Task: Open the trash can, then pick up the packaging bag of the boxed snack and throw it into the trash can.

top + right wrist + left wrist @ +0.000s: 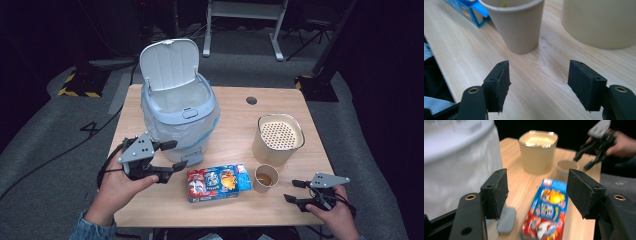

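Observation:
A colourful red and blue box lies flat near the table's front edge. Just left of it my left gripper is held open, empty, its jaws pointing toward the box and close to the bin's grey pedal. The left gripper view looks between the open jaws at the box. A paper cup holding brownish liquid stands right of the box. My right gripper is open and empty at the front right, facing the cup from a short distance.
A white pedal bin with its lid up and a plastic liner stands at the table's back left. A beige container with a perforated insert stands behind the cup. The wooden table has a cable hole near its far edge.

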Tool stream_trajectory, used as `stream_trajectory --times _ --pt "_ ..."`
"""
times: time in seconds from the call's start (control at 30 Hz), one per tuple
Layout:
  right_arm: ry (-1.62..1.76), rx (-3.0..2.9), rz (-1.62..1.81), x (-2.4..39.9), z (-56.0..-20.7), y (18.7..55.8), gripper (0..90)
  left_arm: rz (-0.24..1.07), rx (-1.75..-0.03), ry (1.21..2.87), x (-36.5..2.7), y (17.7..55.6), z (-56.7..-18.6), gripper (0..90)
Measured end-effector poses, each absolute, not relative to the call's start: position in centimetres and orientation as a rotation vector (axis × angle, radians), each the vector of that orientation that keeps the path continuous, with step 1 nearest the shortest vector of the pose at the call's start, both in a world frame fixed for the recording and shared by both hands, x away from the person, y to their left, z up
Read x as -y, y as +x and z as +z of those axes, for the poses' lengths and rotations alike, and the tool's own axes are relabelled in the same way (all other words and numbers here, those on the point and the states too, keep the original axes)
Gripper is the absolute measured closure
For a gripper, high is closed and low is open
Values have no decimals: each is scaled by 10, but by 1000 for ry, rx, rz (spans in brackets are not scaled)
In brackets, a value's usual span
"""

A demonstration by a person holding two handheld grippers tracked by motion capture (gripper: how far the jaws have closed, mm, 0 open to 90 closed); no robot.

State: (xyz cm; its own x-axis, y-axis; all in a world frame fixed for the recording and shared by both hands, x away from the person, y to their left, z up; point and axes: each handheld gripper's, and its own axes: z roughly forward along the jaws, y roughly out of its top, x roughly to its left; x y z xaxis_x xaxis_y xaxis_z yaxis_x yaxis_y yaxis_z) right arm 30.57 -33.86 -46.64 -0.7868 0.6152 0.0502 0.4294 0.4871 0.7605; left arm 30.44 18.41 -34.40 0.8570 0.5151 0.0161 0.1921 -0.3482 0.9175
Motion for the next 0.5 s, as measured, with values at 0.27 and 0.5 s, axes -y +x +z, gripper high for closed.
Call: stream_trajectory --times 0.27,0.5 --pt "817 -2507 1243 329 -436 291 334 344 -589 1981 -194 300 -392 328" --pt "748 -2505 1301 317 -411 283 336 320 -689 2059 -205 306 -441 319"
